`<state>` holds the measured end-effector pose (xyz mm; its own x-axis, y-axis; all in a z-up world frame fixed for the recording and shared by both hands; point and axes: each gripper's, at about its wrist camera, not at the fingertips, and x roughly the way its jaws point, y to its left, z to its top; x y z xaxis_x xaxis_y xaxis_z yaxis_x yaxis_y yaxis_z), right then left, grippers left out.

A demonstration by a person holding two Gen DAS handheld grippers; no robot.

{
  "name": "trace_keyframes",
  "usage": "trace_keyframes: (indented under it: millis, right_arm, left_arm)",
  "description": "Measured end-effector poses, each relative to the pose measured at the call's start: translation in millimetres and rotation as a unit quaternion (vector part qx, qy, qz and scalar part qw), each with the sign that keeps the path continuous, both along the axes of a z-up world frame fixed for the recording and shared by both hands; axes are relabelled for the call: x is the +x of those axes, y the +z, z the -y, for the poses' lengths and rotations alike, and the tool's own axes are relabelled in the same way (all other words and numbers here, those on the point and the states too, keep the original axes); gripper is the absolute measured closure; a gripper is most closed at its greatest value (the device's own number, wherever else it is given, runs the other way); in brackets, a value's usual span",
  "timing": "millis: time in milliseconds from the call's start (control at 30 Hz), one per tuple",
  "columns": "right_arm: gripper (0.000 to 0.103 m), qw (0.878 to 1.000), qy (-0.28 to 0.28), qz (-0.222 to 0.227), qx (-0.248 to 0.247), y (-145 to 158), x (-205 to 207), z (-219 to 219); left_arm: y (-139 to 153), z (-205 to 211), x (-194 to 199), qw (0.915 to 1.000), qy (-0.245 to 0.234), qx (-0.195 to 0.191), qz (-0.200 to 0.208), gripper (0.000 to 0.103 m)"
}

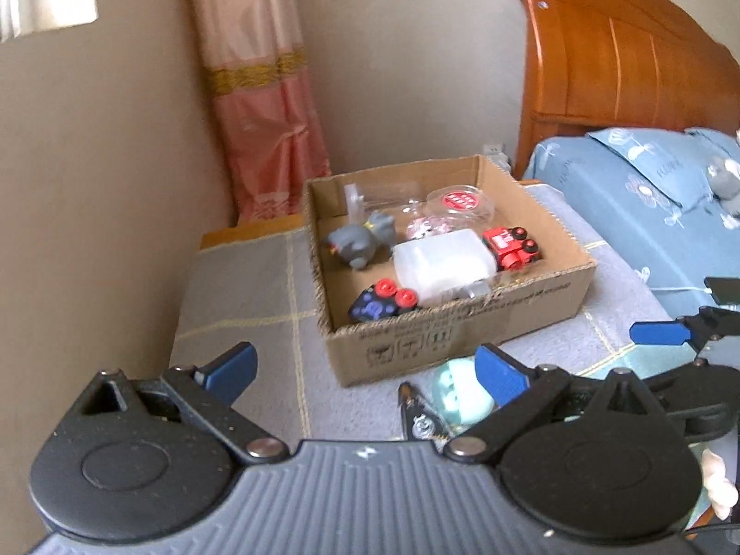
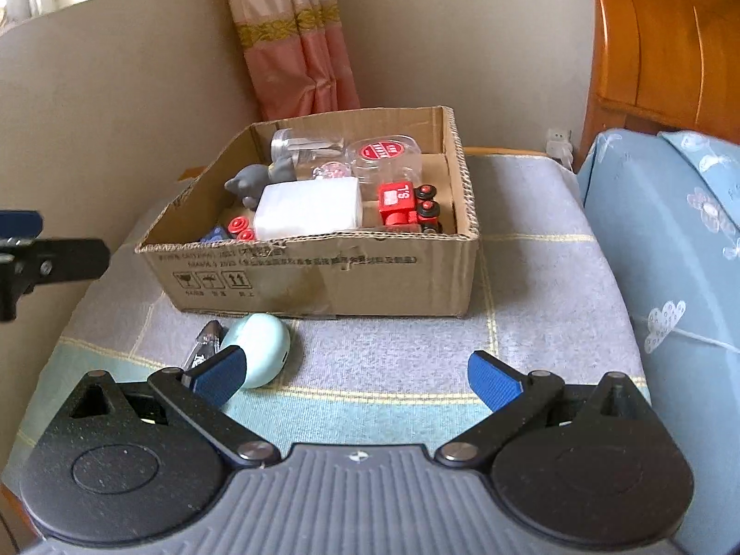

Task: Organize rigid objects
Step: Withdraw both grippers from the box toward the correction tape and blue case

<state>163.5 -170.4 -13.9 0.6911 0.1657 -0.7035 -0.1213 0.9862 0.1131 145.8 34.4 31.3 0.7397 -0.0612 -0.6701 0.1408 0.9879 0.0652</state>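
A cardboard box [image 1: 462,323] [image 2: 323,277] stands on a cloth-covered table. It holds a grey toy animal [image 1: 358,240] [image 2: 252,182], a white plastic box [image 1: 441,263] [image 2: 307,208], a red toy train [image 1: 511,245] [image 2: 407,206], a dark blue toy with red wheels [image 1: 381,305] [image 2: 231,229] and clear jars [image 1: 462,201] [image 2: 384,157]. A mint-green case [image 1: 455,393] [image 2: 261,351] and a nail clipper [image 1: 416,411] [image 2: 203,342] lie in front of the box. My left gripper [image 1: 365,370] is open and empty. My right gripper [image 2: 356,374] is open and empty, just right of the case.
The table cloth [image 2: 532,323] is grey with yellow lines. A bed with a blue cover [image 1: 647,212] [image 2: 670,254] and a wooden headboard [image 1: 615,60] stands on the right. A pink curtain [image 1: 263,106] [image 2: 296,41] hangs behind.
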Motion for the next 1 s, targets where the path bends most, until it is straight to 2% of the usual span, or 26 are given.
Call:
trace_keyframes:
  millis: [233, 467, 667, 1000]
  right_arm:
    - [0.0, 1.0, 0.013, 0.005, -0.009, -16, 12, -25]
    - [0.0, 0.999, 0.021, -0.005, -0.035, -39, 34, -62]
    - [0.0, 0.999, 0.005, -0.012, -0.048, -52, 48, -73]
    - [0.0, 0.999, -0.009, -0.027, -0.026, -54, 52, -56]
  left_arm:
    - [-20, -24, -11, 0.9976, 0.063, -0.004, 0.027, 0.003]
    - [-37, -49, -13, 0.994, 0.109, -0.014, 0.002, 0.003]
    - [-42, -56, -16, 0.9935, 0.113, -0.009, -0.003, 0.003]
    - [-46, -44, -12, 0.9957, 0.091, -0.017, -0.008, 0.003]
